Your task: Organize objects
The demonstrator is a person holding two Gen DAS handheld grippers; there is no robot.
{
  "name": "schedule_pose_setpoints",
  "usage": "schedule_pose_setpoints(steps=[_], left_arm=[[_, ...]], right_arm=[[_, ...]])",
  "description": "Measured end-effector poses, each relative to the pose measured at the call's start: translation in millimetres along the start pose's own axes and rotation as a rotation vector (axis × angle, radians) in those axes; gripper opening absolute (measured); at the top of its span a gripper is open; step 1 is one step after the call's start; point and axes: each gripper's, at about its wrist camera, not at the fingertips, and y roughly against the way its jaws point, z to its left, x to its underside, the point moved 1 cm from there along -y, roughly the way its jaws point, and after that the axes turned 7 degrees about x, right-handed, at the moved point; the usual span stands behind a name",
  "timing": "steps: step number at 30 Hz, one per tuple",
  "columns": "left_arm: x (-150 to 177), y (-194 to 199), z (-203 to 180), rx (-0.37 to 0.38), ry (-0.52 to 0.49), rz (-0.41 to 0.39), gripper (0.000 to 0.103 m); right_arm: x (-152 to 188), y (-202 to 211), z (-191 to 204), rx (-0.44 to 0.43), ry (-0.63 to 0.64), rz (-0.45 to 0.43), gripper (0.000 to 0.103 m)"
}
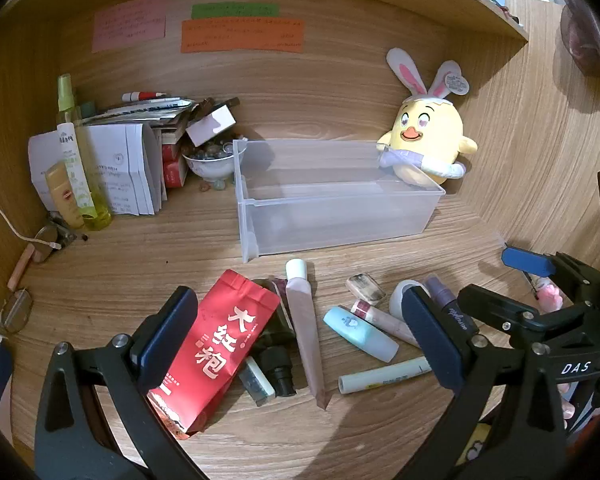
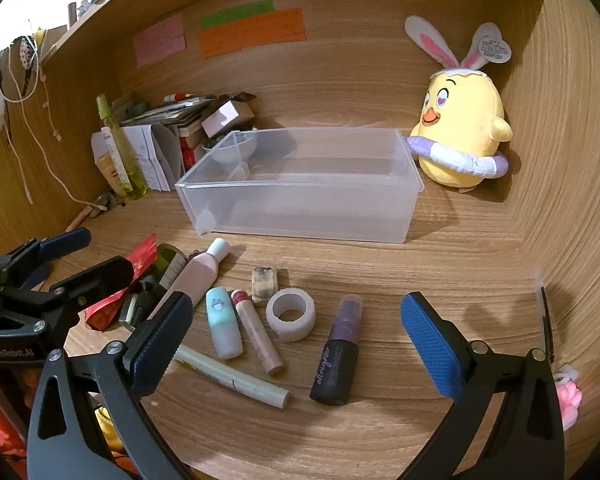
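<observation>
A clear plastic bin (image 1: 340, 216) (image 2: 300, 208) stands empty on the wooden desk. In front of it lie a red tea pouch (image 1: 216, 344), a pink tube (image 1: 304, 320) (image 2: 200, 276), a mint bottle (image 1: 360, 332) (image 2: 223, 328), a pale green marker (image 1: 384, 378) (image 2: 232, 376), a white tape roll (image 2: 290, 314) and a purple spray bottle (image 2: 338, 356). My left gripper (image 1: 300, 336) is open above the pouch and tube. My right gripper (image 2: 296, 340) is open above the tape roll and spray bottle. Both are empty.
A yellow chick plush (image 1: 428, 136) (image 2: 460, 136) sits right of the bin. Papers, boxes, a bowl of stones (image 1: 214, 160) and bottles (image 1: 76, 168) crowd the back left. Wooden walls enclose the back and sides. Glasses (image 1: 16, 312) lie at the left.
</observation>
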Motion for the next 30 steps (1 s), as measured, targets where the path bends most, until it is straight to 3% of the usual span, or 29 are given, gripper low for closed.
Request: schedule_pose_setpoints(steps=[30], left_arm=[[0.4, -2.2, -1.4, 0.001, -0.015, 0.008, 0.103]], right_arm=[[2.9, 3.0, 2.1, -0.004, 0.014, 0.0, 0.103]])
